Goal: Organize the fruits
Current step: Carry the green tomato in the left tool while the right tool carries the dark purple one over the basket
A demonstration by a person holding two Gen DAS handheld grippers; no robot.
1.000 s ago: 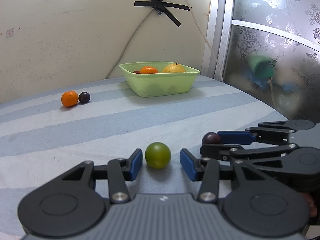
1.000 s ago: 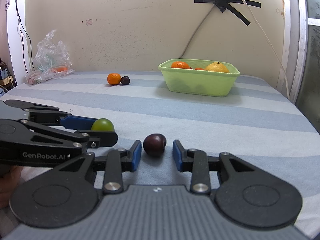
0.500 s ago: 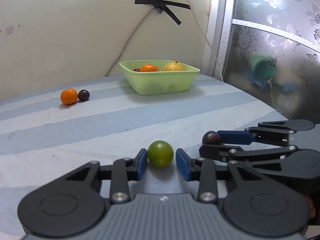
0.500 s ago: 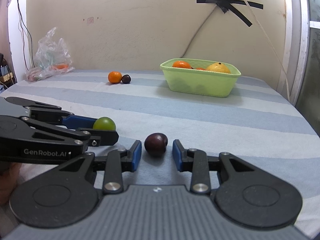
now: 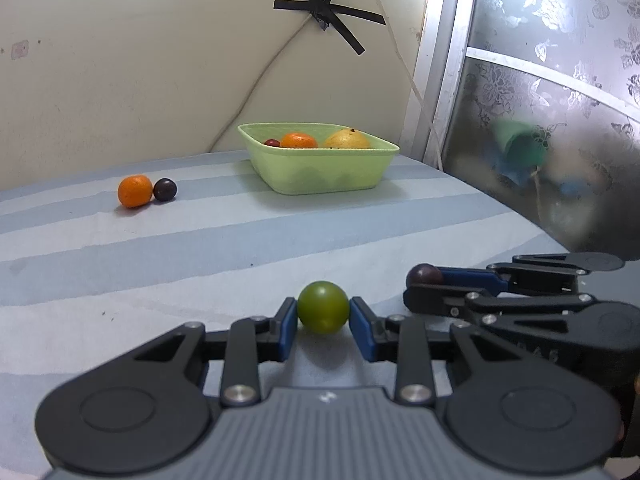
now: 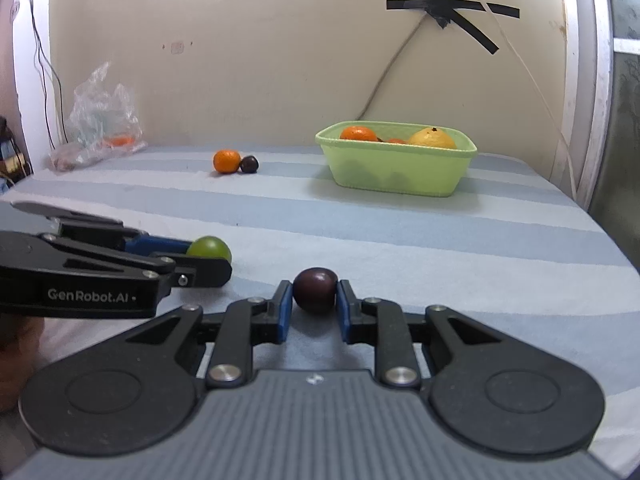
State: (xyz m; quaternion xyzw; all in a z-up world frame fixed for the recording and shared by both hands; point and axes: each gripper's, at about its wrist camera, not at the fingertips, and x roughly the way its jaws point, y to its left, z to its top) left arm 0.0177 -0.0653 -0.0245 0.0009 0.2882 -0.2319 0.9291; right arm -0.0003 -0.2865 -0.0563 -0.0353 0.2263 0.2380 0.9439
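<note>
The green fruit (image 5: 323, 307) has smooth, faintly glossy skin; the dark plum (image 6: 314, 289) shines more. Both hand-held grippers look matt black plastic with bright metal rivets. The striped cloth (image 5: 240, 240) is matt, perhaps cotton. The basin (image 6: 396, 168) is smooth translucent plastic.

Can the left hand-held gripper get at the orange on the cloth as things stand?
Probably not yet: the left hand-held gripper is shut on the green fruit. The striped cloth toward the orange is bare otherwise.
</note>
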